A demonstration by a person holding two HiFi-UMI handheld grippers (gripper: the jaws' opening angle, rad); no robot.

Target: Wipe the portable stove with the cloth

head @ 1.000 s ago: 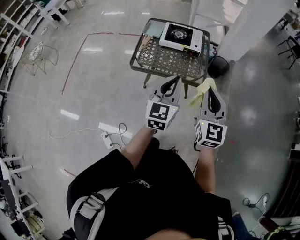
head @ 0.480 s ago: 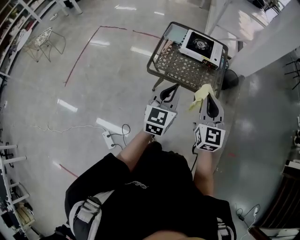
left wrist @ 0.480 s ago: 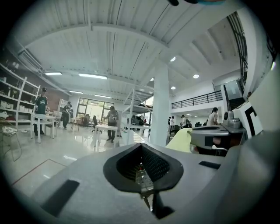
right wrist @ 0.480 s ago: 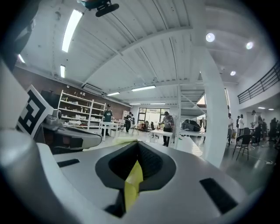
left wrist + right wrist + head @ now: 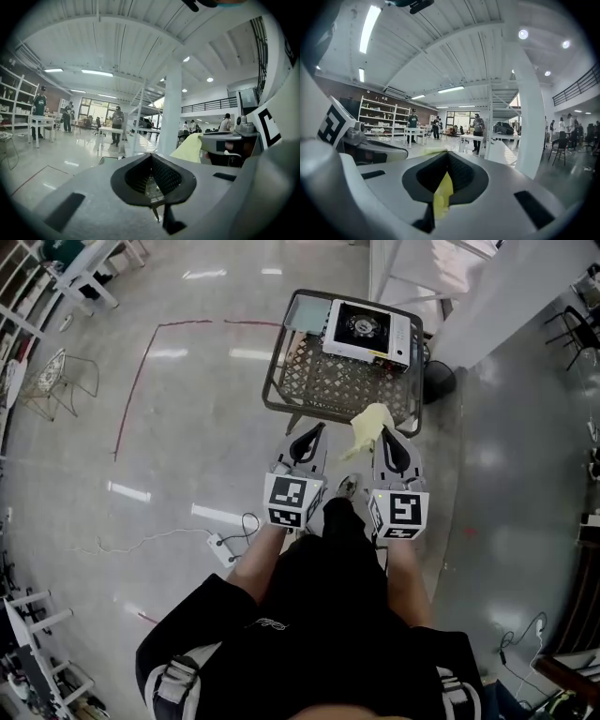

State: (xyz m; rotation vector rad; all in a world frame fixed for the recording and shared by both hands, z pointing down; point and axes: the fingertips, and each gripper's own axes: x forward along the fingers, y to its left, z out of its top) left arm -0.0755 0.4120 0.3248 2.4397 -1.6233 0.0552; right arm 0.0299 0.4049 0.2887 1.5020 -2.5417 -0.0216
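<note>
One step closer than half-second ago: right gripper point(image 5: 385, 439) clenching yellow cloth point(image 5: 367, 424), now overlapping worktop point(image 5: 277, 405) near edge; left gripper point(image 5: 308, 438) closed, empty. Portable stove point(image 5: 368, 332) sitting upper centre, unwiped; contact nearing.

Three cameras: one overhead, two riding my claws.
From my head I look steeply down on my left claw point(image 5: 307, 434), right claw point(image 5: 383, 435) and the table point(image 5: 281, 399) just ahead. Each claw camera looks level along its jaws into the hall, and both catch the white column point(image 5: 171, 112) and yellow cloth point(image 5: 188, 147).
</note>
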